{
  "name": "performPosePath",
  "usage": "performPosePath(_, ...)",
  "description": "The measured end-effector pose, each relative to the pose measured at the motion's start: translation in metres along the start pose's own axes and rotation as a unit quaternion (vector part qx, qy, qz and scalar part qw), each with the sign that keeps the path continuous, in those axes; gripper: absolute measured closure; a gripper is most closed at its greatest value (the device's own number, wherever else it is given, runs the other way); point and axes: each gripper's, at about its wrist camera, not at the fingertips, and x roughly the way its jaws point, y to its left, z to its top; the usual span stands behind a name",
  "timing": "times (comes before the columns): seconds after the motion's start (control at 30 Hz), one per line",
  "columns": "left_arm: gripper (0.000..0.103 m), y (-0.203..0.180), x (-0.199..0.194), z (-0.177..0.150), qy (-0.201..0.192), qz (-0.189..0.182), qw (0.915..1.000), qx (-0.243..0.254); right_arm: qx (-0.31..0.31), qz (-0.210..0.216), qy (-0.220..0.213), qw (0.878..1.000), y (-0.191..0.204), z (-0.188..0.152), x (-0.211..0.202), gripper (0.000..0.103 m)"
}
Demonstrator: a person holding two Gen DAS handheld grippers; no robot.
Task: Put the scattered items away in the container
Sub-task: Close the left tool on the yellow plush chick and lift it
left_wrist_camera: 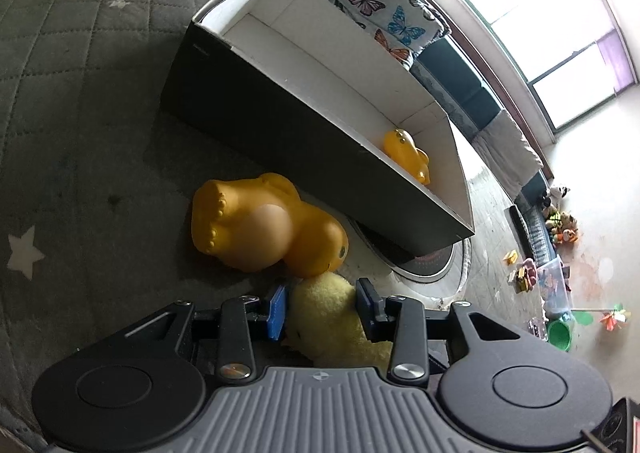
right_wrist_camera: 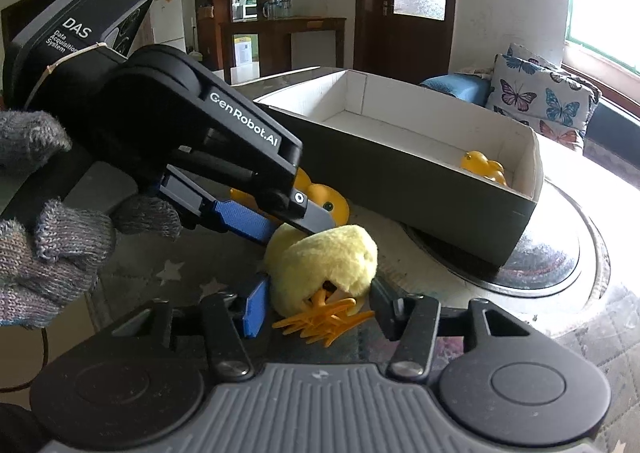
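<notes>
A yellow plush chick [left_wrist_camera: 332,317] lies on the grey star-print mat, and both grippers are at it. My left gripper [left_wrist_camera: 322,309] has its blue pads against both sides of the plush. It also shows in the right wrist view [right_wrist_camera: 292,221], coming from the left onto the plush [right_wrist_camera: 324,265]. My right gripper [right_wrist_camera: 316,313] is open around the plush's orange feet [right_wrist_camera: 324,319]. A large yellow rubber dinosaur [left_wrist_camera: 264,225] lies beside the box. The dark box with white inside [left_wrist_camera: 320,65] holds a small yellow toy [left_wrist_camera: 406,153].
The box [right_wrist_camera: 516,213] rests partly on a round glass disc [right_wrist_camera: 540,257]. Butterfly cushions [right_wrist_camera: 540,101] and a blue sofa stand behind it. Scattered toys and a green cup [left_wrist_camera: 560,335] lie on the floor at the right. A gloved hand [right_wrist_camera: 48,221] holds the left gripper.
</notes>
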Motion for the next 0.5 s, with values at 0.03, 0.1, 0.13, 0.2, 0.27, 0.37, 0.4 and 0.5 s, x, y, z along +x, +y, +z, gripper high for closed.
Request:
performPosePath(0.03, 0.064, -0.001, 0.000, 0.000, -0.001, 0.000, 1.0000, 0.001, 0.001, 0.000, -0.001, 1.000, 0.000, 0.000, -0.001, 0.050)
performPosePath(0.1, 0.065, -0.002, -0.001, -0.001, -0.002, 0.000, 1.0000, 0.007, 0.004, -0.001, -0.004, 1.000, 0.001, -0.001, -0.003, 0.050)
performPosePath(0.13, 0.065, -0.004, -0.001, -0.002, -0.002, 0.000, 0.9999, 0.012, 0.006, -0.001, -0.006, 1.000, 0.002, -0.001, -0.004, 0.051)
performPosePath(0.2, 0.065, -0.005, -0.002, -0.002, -0.003, -0.006, 0.9998, 0.018, 0.006, -0.004, -0.009, 1.000, 0.002, -0.001, -0.007, 0.051)
performPosePath(0.27, 0.065, -0.007, -0.004, -0.003, -0.004, -0.011, 0.9997, 0.021, 0.007, -0.006, -0.013, 1.000, 0.002, -0.001, -0.011, 0.051)
performPosePath(0.37, 0.065, -0.014, -0.007, -0.002, -0.009, -0.016, 0.9993, 0.032, 0.008, -0.011, -0.021, 1.000, 0.002, -0.001, -0.018, 0.051)
performPosePath(0.4, 0.065, -0.017, -0.009, -0.001, -0.013, -0.018, 0.9991, 0.036, 0.008, -0.013, -0.024, 1.000, 0.002, 0.000, -0.020, 0.051)
performPosePath(0.5, 0.065, -0.027, -0.015, 0.005, -0.024, -0.025, 0.9982, 0.048, 0.005, -0.024, -0.040, 0.999, 0.000, 0.007, -0.026, 0.051)
